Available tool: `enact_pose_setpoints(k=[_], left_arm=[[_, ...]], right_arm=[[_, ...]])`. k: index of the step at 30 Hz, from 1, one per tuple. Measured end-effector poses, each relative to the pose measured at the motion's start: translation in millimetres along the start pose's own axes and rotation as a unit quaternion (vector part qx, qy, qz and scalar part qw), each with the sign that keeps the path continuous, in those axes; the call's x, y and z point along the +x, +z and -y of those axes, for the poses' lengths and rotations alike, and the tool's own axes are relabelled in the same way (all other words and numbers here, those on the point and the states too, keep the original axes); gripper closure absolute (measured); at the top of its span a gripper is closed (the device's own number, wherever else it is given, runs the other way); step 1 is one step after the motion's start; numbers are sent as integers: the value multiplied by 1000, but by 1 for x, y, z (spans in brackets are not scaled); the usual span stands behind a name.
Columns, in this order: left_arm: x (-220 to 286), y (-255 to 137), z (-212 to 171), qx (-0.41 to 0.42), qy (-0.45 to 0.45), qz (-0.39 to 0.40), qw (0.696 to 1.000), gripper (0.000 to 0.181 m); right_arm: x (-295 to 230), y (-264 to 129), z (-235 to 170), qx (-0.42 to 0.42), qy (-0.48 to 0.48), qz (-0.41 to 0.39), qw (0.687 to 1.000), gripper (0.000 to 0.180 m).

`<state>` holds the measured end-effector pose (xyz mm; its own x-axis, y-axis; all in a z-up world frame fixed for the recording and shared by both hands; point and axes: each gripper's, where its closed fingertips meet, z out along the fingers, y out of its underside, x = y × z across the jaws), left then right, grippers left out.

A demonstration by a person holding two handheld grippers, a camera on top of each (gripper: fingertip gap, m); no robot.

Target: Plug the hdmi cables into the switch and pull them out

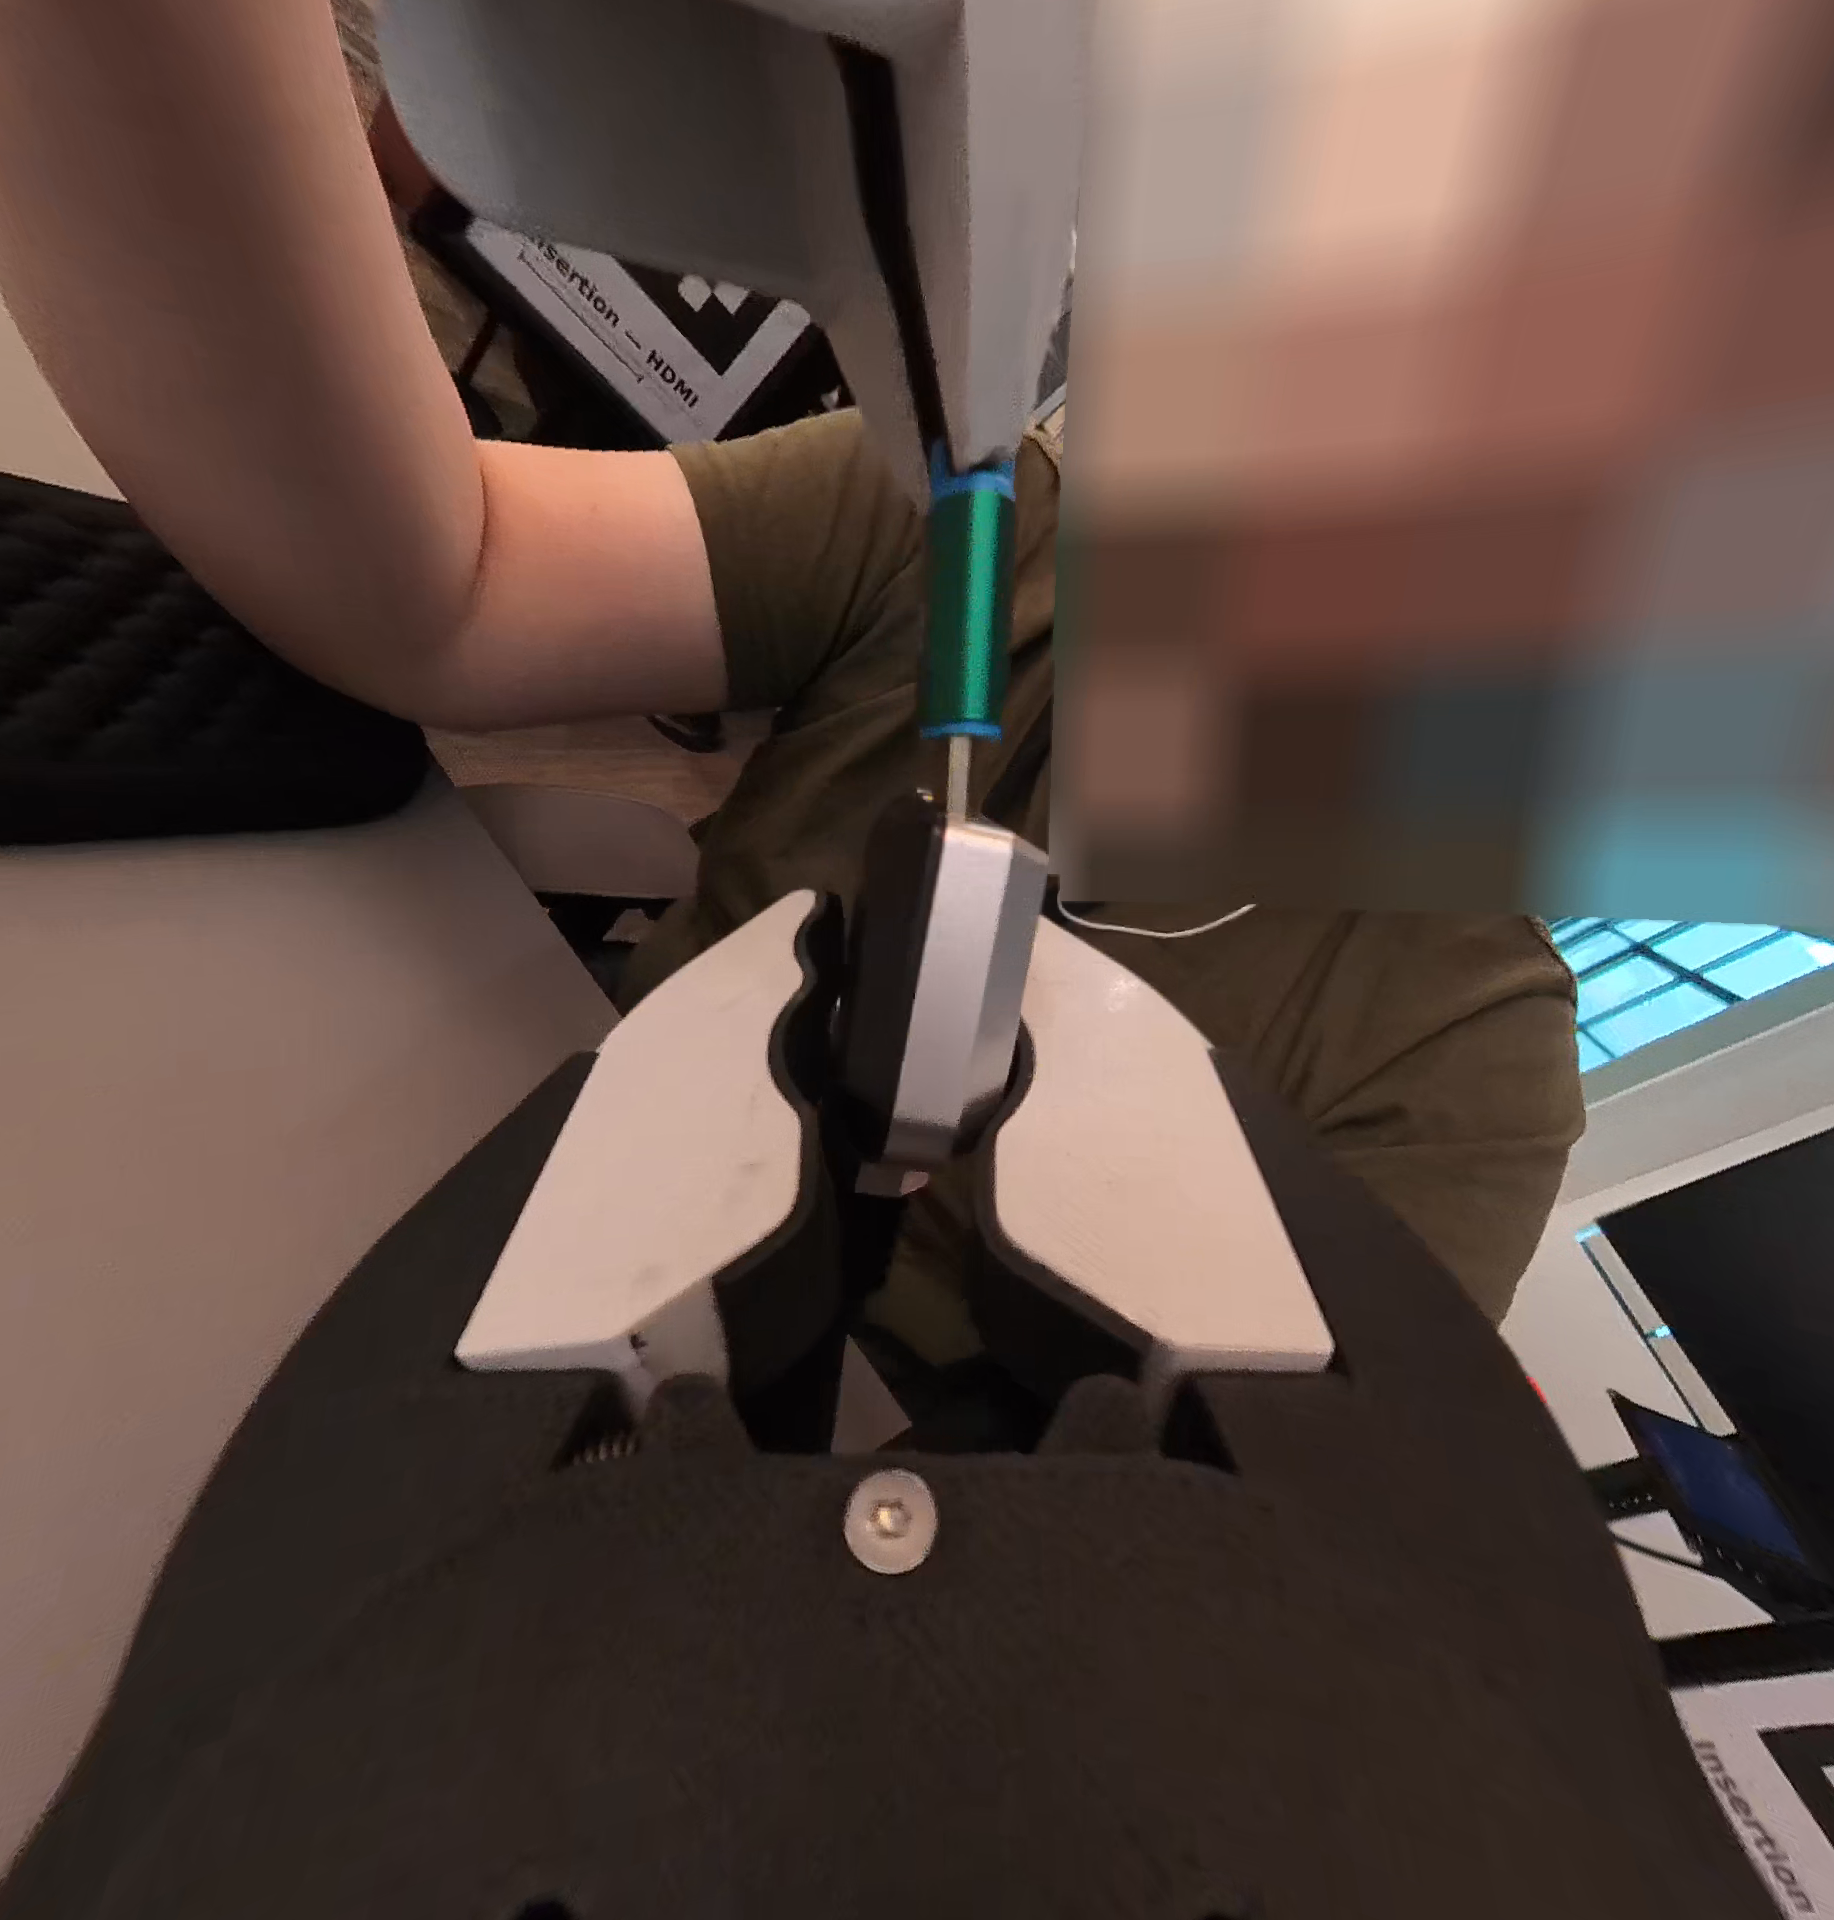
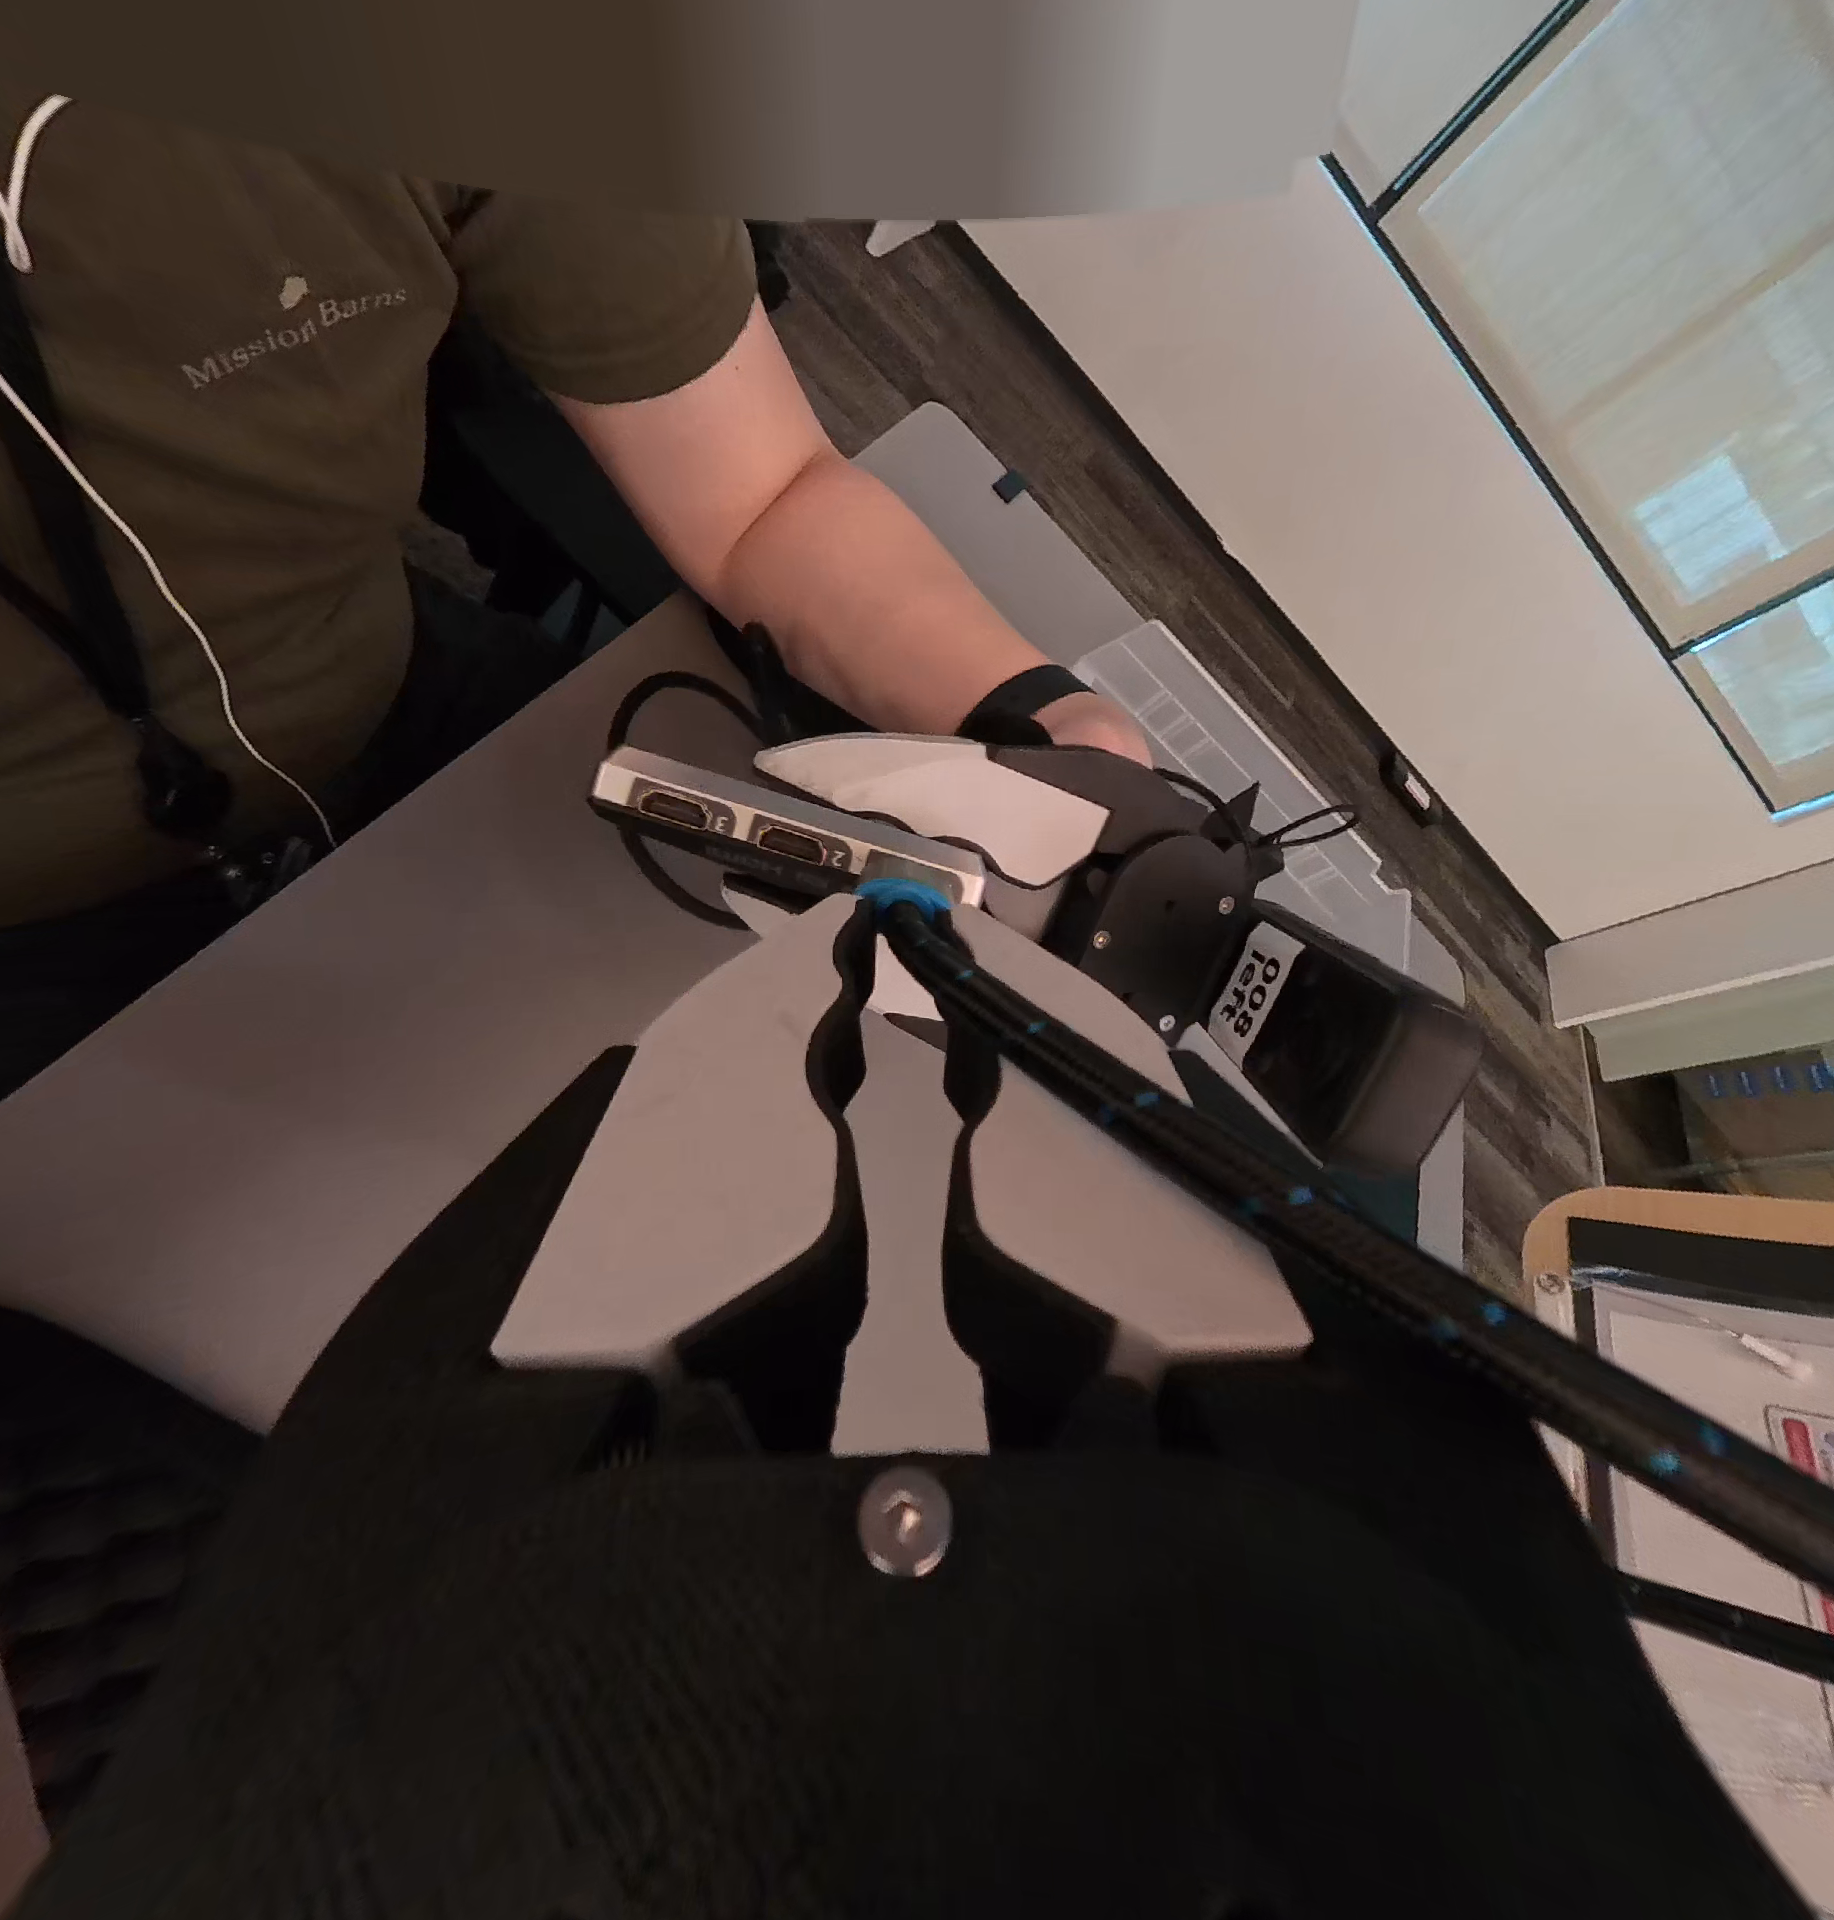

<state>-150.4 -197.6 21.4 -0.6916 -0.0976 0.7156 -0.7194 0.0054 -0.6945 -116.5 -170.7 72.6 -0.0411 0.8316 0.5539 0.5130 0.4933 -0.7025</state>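
Note:
My left gripper (image 1: 928, 925) is shut on the silver and black HDMI switch (image 1: 960, 987) and holds it edge-up above the table. A green HDMI plug (image 1: 970, 613) with blue rings stands over the switch, its metal tip at the switch's top edge. My right gripper (image 2: 887, 920) is shut on the back of that plug (image 2: 897, 896). Its black braided cable (image 2: 1308, 1195) runs off to the lower right. In the right wrist view the switch (image 2: 622, 790) shows two empty ports beside the plug. The left gripper (image 2: 752, 831) clamps the switch from the right.
A grey table (image 2: 373, 987) lies under the switch. A person in an olive shirt (image 2: 269, 468) sits close behind it. A black quilted pad (image 1: 113, 675) lies at the left. Printed sheets (image 2: 1723, 1455) lie at the right, and a monitor (image 1: 1775, 1351) stands nearby.

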Motion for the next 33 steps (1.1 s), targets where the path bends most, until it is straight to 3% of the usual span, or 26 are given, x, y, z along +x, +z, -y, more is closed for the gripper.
enact_pose_setpoints(k=[12, 28, 33], left_arm=[[-16, -12, 7, 22, -28, 33, 999, 156], [-20, -1, -7, -43, -50, 25, 997, 159], [-16, -5, 7, 0, -51, 17, 999, 156]], right_arm=[[9, -2, -20, -17, 68, -4, 998, 168], [-2, 15, -31, 40, 122, 85, 988, 168], [4, 6, -27, 64, 90, 64, 992, 169]])
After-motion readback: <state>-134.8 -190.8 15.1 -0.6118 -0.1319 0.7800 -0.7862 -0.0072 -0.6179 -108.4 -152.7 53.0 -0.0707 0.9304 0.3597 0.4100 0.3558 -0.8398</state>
